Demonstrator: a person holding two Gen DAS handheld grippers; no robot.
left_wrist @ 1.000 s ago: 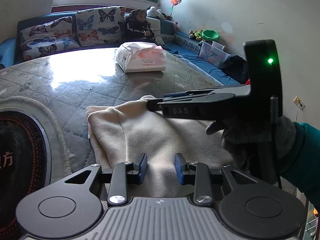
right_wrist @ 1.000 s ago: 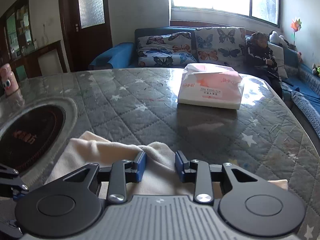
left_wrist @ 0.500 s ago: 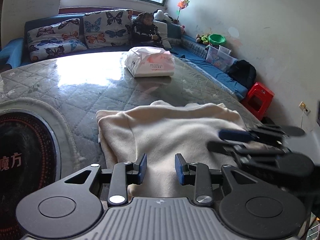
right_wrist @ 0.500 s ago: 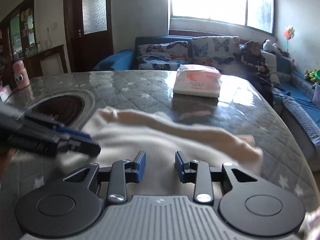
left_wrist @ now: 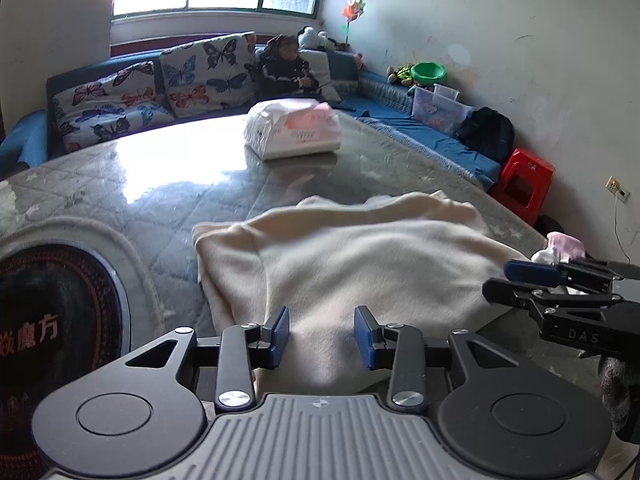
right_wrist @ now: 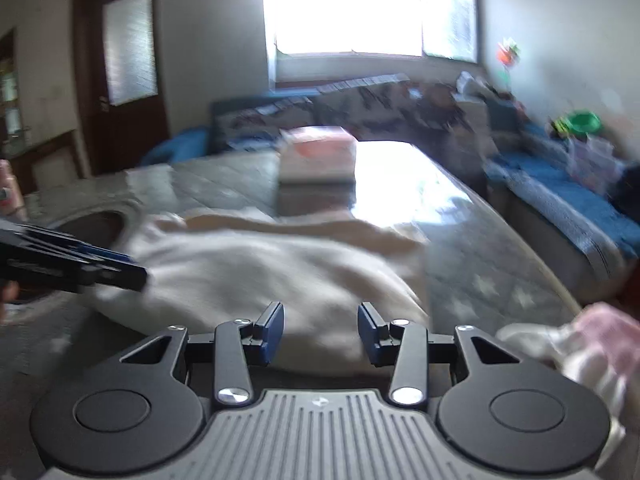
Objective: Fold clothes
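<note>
Cream fleece garment (left_wrist: 360, 264) lies folded, rumpled, soft-napped, on quilted table (left_wrist: 168, 200), centre of left view. Left gripper (left_wrist: 321, 336) spread, empty, at its 6 o'clock edge. Right gripper (right_wrist: 321, 332) spread, empty; right view blurred. Tissue pack (left_wrist: 294, 130) at 12 o'clock.

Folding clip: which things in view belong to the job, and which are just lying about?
Job:
cream garment spread on the table
left gripper, open
right gripper, open

Lying about:
white plastic-wrapped pack
pink and white cloth at the table edge
red stool
butterfly cushions
</note>
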